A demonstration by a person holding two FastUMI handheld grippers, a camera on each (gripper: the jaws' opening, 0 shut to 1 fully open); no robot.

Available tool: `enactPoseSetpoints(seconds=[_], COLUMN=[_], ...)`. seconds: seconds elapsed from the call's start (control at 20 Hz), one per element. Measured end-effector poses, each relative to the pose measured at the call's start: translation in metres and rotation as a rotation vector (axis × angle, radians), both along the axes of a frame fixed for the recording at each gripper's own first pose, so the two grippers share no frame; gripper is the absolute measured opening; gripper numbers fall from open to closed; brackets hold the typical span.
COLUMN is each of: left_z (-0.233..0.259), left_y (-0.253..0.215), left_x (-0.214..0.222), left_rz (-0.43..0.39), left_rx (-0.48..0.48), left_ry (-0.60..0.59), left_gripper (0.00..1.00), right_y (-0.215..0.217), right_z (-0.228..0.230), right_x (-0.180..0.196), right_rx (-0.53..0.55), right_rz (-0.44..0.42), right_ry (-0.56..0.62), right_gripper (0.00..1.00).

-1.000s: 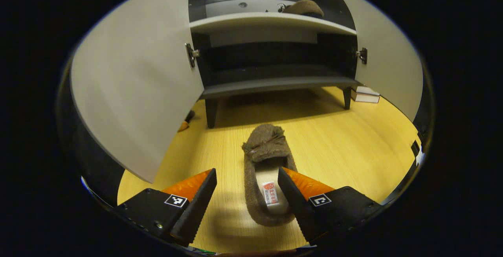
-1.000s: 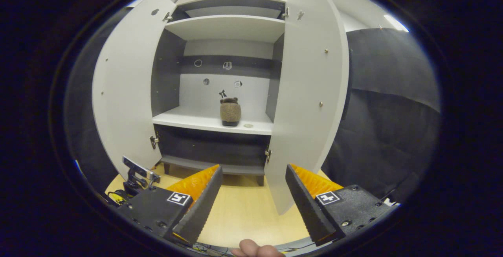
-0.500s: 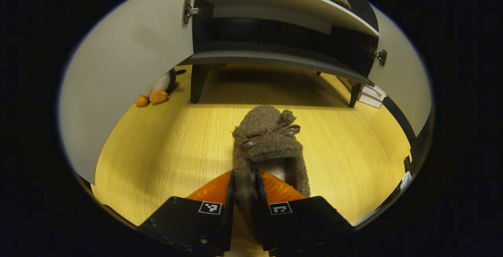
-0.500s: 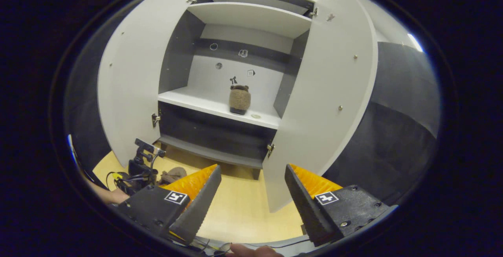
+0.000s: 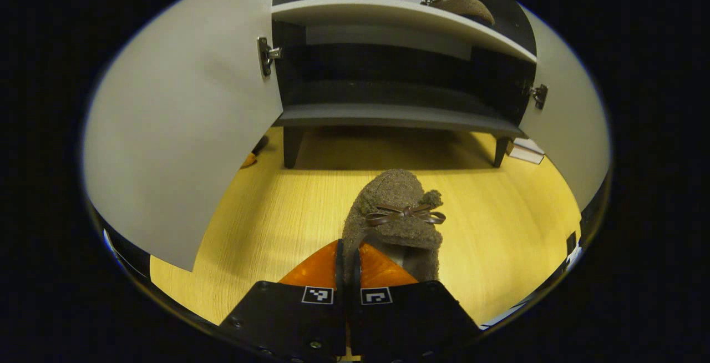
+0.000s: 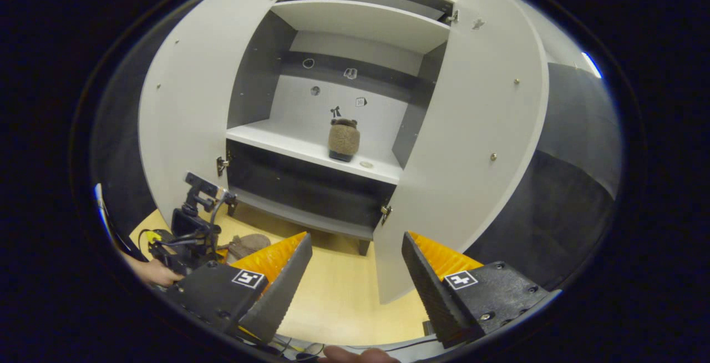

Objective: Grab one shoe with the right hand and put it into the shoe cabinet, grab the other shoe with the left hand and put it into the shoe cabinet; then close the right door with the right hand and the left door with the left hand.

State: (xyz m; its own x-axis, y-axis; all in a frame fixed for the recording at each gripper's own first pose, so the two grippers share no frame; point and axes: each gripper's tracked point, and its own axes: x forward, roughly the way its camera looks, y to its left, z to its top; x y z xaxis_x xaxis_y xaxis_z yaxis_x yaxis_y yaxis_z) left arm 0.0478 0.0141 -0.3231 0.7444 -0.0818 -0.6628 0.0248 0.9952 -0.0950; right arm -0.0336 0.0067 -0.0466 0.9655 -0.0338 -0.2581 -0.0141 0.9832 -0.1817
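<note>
Left gripper (image 5: 348, 263) has clamped tighter on the shoe's (image 5: 396, 213) side, seemingly lifted now; right gripper (image 6: 355, 274) stays open.

in the left gripper view, the rear of the brown shoe (image 5: 395, 216) is hidden behind the left gripper (image 5: 348, 263), whose jaws pinch its left wall; the heel is out of sight. at the upper right, the shoe on the shelf (image 5: 465, 5) shows only its top above the shelf edge. a small orange thing (image 5: 249, 159) at the left door's (image 5: 177, 130) edge is mostly covered and cannot be told. in the right gripper view, lower left, the other gripper (image 6: 191, 235) covers part of a brown shoe, and the hand (image 6: 152, 272) holding it is cut by the picture's edge. small marks on the cabinet's back wall (image 6: 344, 88) are too small to tell.
</note>
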Motion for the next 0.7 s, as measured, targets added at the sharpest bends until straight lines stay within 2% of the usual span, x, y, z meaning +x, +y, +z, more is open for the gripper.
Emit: enactPoseSetpoints(seconds=[0.25,0.4,0.55,0.7], left_z=[0.084,0.159,0.23,0.274], left_y=[-0.004,-0.003,0.002,-0.003], left_x=[0.002,0.004,0.011,0.024], left_rz=[-0.016,0.023,0.08,0.103], left_rx=[0.019,0.01,0.047,0.057], left_ry=[-0.077,-0.17,-0.282,-0.352], left_gripper=[0.04,0.03,0.04,0.03], right_y=[-0.002,-0.002,-0.006,-0.011], right_z=[-0.002,0.0,0.007,0.015], right_x=[0.011,0.018,0.027,0.039], right_rx=[0.075,0.099,0.146,0.195], right_rz=[0.021,0.052,0.07,0.082], right_ry=[0.007,-0.009,-0.033,-0.059], right_gripper=[1.0,1.0,1.0,1.0])
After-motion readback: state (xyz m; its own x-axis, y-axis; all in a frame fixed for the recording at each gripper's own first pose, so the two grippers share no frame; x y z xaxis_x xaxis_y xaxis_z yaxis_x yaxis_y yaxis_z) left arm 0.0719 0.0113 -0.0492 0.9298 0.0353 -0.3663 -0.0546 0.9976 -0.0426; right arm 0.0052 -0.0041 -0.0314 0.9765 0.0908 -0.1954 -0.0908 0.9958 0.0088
